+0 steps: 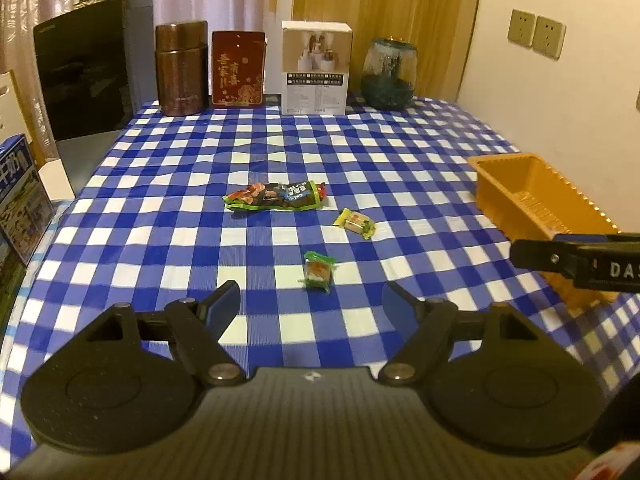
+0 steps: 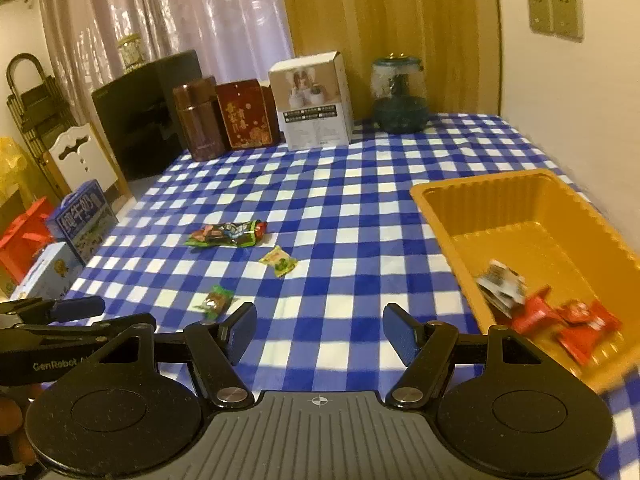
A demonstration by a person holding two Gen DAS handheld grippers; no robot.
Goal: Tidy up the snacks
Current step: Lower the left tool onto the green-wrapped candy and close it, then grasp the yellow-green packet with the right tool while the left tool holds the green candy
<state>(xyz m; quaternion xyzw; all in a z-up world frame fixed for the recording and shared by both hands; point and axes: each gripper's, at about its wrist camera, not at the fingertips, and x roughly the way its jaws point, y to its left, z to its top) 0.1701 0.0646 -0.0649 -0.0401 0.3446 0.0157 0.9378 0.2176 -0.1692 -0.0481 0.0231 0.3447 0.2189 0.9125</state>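
Our left gripper (image 1: 311, 300) hangs above the near part of the checked tablecloth (image 1: 280, 152) with its blue pads spread apart and nothing between them; our right gripper (image 2: 319, 326) is likewise spread and empty, just left of the orange tray (image 2: 520, 216).

We take that tray as our landmark. It sits at the right side of the cloth, close to the wall. Inside it, at its near end, we see several red wrapped snacks (image 2: 576, 322) and a pale grey-white packet (image 2: 502, 282) touching them.

Well to the left of the tray, out on the cloth, lies the long green and dark snack packet (image 1: 276, 196). Nearer the tray than that packet is a small yellow-green wrapped candy (image 1: 356, 224). Nearer to us than that one, and still left of the tray, lies a small green wrapped candy (image 1: 318, 272), just ahead of the left gripper's fingertips (image 1: 228, 300) and not touching them.

Far beyond the tray, along the back edge of the cloth, stand a white box (image 1: 316, 68), a red tin (image 1: 238, 68), a brown canister (image 1: 182, 68) and a dark glass jar (image 1: 389, 74).
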